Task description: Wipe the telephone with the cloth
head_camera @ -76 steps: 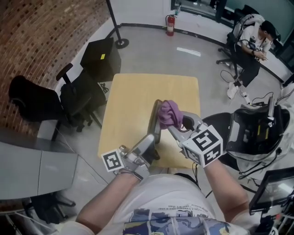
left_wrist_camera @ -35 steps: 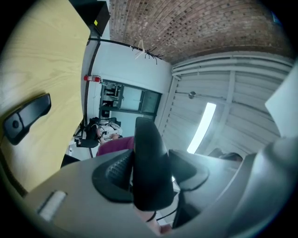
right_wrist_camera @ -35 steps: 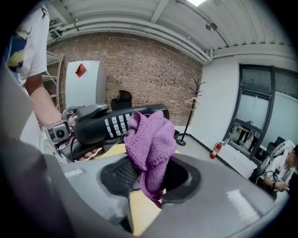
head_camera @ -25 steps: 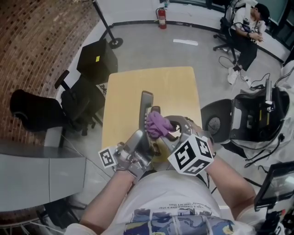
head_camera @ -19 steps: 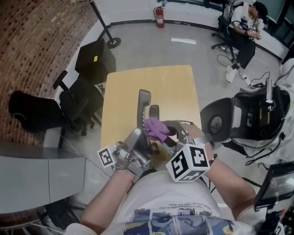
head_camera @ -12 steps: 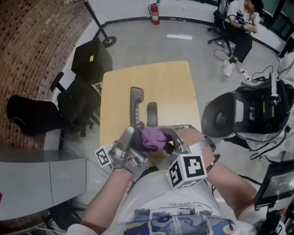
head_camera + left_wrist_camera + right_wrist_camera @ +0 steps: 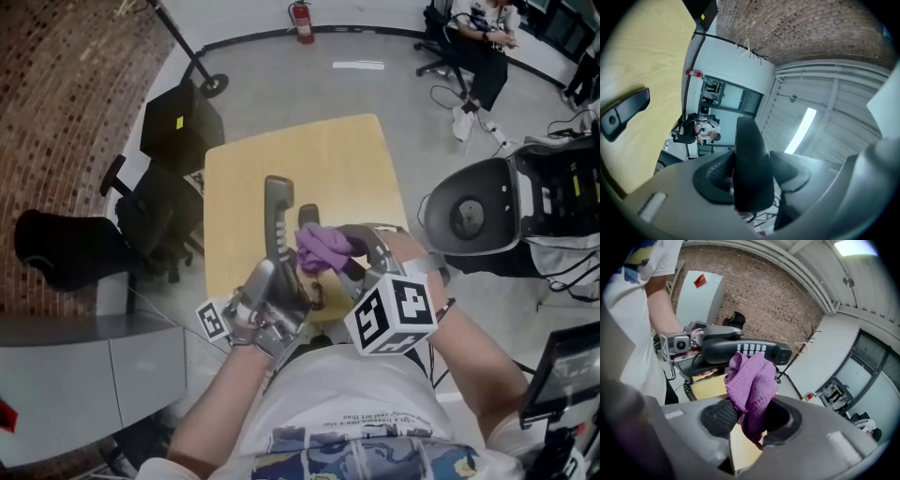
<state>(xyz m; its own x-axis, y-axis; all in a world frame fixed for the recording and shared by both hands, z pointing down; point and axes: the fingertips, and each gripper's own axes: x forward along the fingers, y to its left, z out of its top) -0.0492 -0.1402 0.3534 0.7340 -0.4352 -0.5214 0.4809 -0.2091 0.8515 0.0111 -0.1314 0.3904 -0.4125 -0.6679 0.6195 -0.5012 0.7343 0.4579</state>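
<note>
Presently the left gripper (image 7: pixel 279 283) is closed partway on the lower end of the black handset (image 7: pixel 277 217), its pads bearing on both flanks, as the left gripper view shows. It holds the handset raised off the table (image 7: pixel 352 155). The right gripper (image 7: pixel 340 255) is clamped on a bunched purple cloth (image 7: pixel 322 246), which stands out beyond its tips. In the head view the handset's long axis runs up and down the frame at centre. The cloth sits just to its right, level with the lower half. In the right gripper view the handset lies crosswise directly beyond the cloth, keypad face toward it, and the top fold overlaps the keys. Whether they actually touch cannot be told. Judged from this, the right hand is the nearer and does the wiping, and the stroke would run along the handset's length while the left hand steadies it. A coiled cord (image 7: pixel 687 391) hangs from the handset's near end and could snag. A second dark piece, possibly the cradle, lies flat on the table just right of the handset (image 7: pixel 308 213). The table is pale yellow wood and otherwise bare. Around it are a grey floor, a brick wall (image 7: pixel 66 84) at upper left, dark office chairs (image 7: pixel 150 211) at left and a seated person (image 7: pixel 478 28) at upper right.
</note>
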